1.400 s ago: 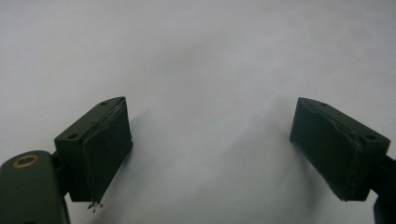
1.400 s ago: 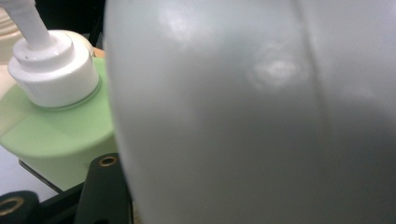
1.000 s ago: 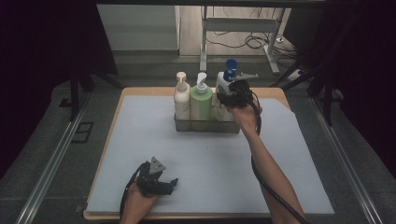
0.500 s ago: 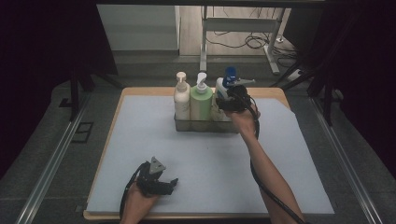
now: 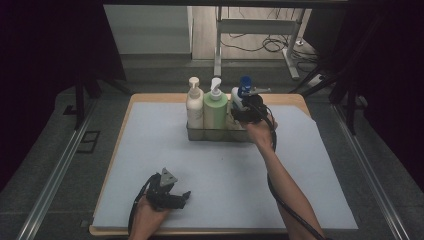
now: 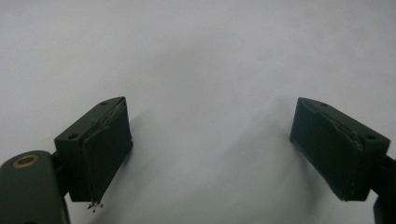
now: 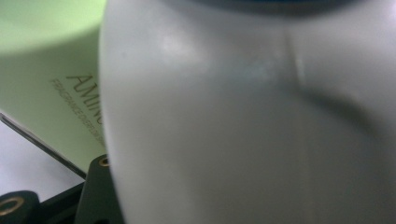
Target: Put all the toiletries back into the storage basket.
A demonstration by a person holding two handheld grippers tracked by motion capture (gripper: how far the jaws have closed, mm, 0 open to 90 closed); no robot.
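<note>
Currently right gripper point(image 5: 239, 109) at white bottle point(image 5: 236, 100) with blue pump top, rightmost of three in wire rack point(image 5: 192, 133) at far side of mat point(image 5: 225, 170). Jaws clamped on bottle body; right gripper view has bottle point(image 7: 243, 121) pressed close, green bottle point(image 7: 51, 70) just beside. Cream bottle point(image 5: 194, 107) at rack's left end. Left gripper point(image 5: 186, 196) rests on mat near front edge, jaws wide, nothing between; left gripper view confirms point(image 6: 210, 154).

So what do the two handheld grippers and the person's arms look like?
Both grippers are black. The left gripper carries a grey three-cornered plate on top and has two blocky jaws with flat dark pads. A black cable trails from the right gripper along the forearm. No sleeves are visible on the forearms.
</note>
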